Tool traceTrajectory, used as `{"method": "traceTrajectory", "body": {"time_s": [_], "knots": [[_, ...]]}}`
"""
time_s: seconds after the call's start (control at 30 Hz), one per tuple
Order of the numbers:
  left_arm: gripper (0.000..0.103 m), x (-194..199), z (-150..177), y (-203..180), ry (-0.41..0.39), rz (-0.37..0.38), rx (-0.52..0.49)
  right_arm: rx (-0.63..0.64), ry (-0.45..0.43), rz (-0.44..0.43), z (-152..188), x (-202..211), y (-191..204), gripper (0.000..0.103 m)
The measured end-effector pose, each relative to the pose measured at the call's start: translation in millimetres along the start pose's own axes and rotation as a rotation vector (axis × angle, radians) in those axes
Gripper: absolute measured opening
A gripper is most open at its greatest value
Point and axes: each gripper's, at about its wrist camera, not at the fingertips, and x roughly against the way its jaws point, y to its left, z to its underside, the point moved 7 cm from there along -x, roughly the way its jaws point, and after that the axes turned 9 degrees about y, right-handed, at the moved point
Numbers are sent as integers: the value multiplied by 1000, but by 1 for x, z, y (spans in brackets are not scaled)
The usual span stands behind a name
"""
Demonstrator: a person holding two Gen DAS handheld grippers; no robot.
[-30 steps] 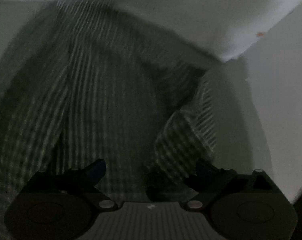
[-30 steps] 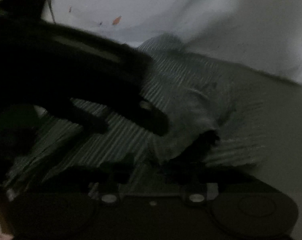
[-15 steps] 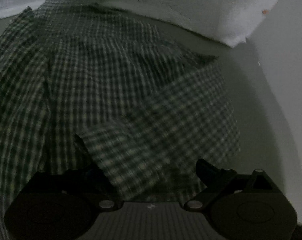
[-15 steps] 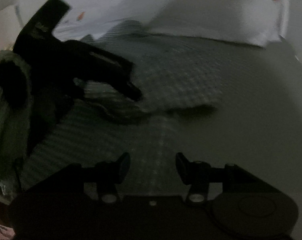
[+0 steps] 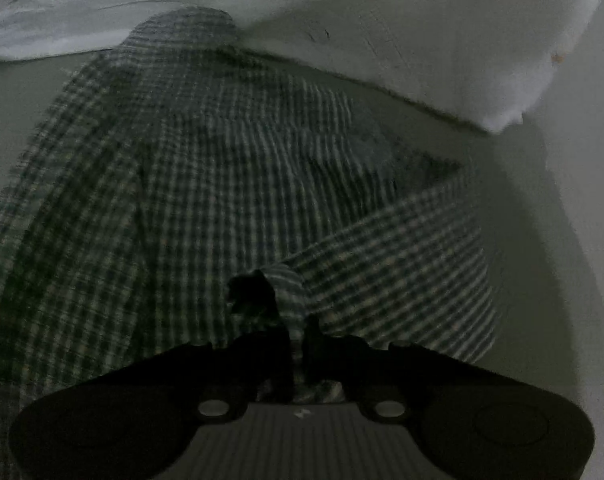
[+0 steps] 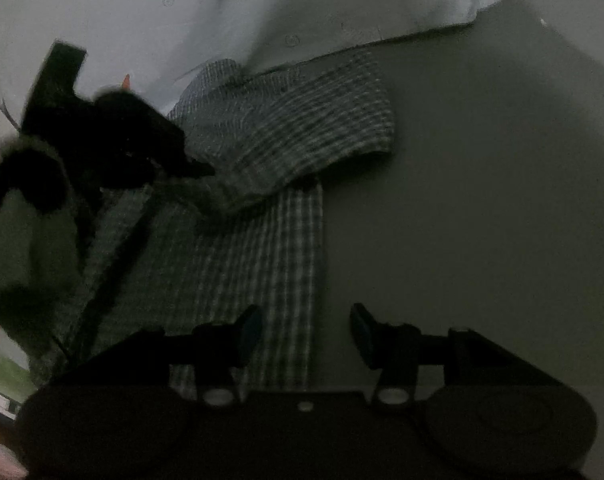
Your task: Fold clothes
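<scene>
A dark green and white checked shirt [image 5: 222,184] lies spread on a grey-green surface [image 6: 481,200]. Its right sleeve [image 5: 401,280] is folded across the body. My left gripper [image 5: 296,340] is shut on a bunched fold at the sleeve's end, and cloth rises between its fingers. In the right wrist view the left gripper [image 6: 200,168] shows at the left, holding that sleeve [image 6: 302,128] above the shirt [image 6: 238,272]. My right gripper [image 6: 305,334] is open above the shirt's right edge. Its pads touch no cloth.
White bedding with small orange prints [image 5: 421,40] lies along the shirt's far side, seen also as white bedding [image 6: 262,8] in the right wrist view. A person's green sleeve [image 6: 30,232] is behind the left gripper. Bare surface [image 5: 541,260] runs right of the shirt.
My left gripper was open over the sleeve's end and has shut on it. The right gripper has rolled and moved down towards the shirt's right edge.
</scene>
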Motion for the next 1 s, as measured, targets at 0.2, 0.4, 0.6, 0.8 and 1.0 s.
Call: {"method": "traceTrajectory", "body": {"time_s": [0.2,0.4,0.6,0.8,1.0], "knots": [[4,24,-38,24,-43,116,60,75,4,149,5,-7,19,17],[3,33,-87,56,-58,188,63,21,-19,271,6,-15,43,0],[3,111,-178,87,-206,377,4,12,-177,503,-13,18,124,0],[3,224,-233,170,-435,445,-41,191,-259,603,-17,13,255,0],[3,205,-219,298,-408,250,79,279,-49,524,26,-85,316,1]]}}
